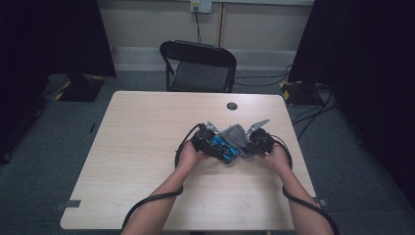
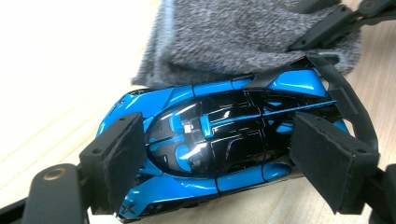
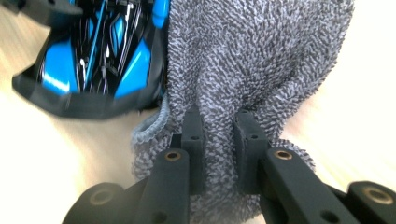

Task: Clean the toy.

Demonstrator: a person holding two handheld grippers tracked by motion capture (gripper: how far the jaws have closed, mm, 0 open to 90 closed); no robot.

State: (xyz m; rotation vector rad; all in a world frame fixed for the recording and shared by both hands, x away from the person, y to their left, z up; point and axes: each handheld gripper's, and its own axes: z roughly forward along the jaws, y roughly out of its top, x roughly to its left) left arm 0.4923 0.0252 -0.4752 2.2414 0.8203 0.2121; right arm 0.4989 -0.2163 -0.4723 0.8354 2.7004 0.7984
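Cloth (image 3: 252, 56) pinched in right tongs (image 3: 219, 135); left tongs (image 2: 215, 154) clamp car (image 2: 219, 135) (nose hidden).

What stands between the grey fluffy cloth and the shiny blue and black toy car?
Nothing visible does. The grey fluffy cloth, pinched in the shut right gripper, already lies against the side of the blue and black toy car, which the left gripper clamps on the wooden table.

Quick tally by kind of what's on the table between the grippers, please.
Toy car, blue and black: 1
Grey cloth: 1
Grippers: 2, left gripper clamped on the car, right gripper pinching the cloth
Total: 4
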